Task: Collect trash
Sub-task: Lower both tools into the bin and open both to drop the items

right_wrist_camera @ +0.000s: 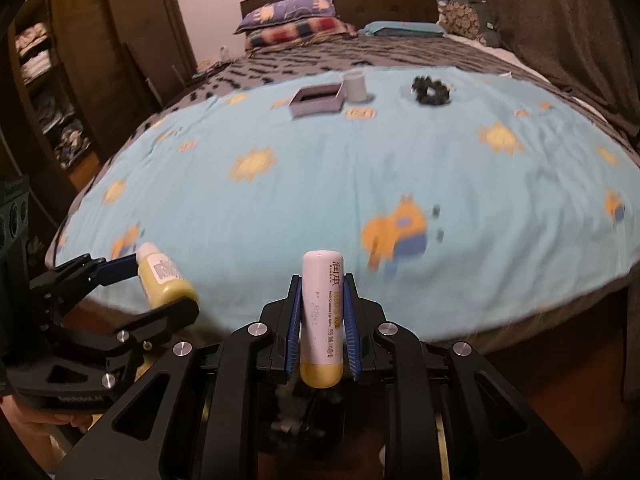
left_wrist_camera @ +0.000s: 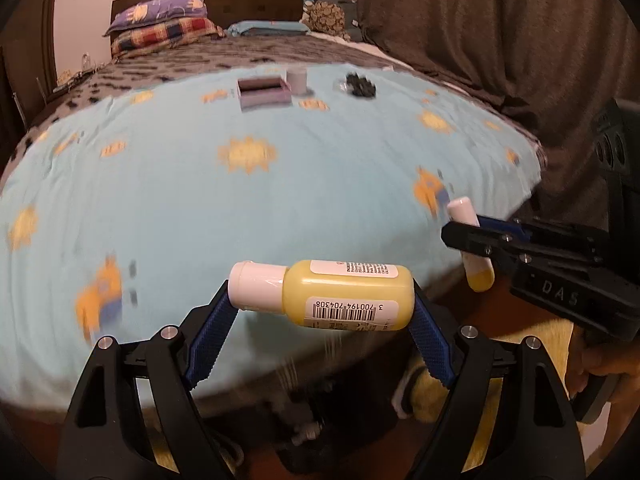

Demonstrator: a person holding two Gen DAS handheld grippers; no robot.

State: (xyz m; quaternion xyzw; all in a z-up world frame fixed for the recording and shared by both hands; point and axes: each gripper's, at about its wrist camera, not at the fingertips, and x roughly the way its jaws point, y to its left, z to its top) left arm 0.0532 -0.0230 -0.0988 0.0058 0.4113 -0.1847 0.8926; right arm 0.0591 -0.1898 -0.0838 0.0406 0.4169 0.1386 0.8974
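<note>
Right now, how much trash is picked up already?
In hand: the left gripper clamps a yellow bottle; the right gripper clamps a lip balm tube. Left on the blue sheet: small box, grey cup, black scrunchie. No bin visible.

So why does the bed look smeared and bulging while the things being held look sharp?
Left wrist view: the blue sheet is motion-blurred, the yellow bottle crisp; right wrist view: same smear, the lip balm tube sharp. The fisheye lens causes the bulge and dark corners in both.
</note>
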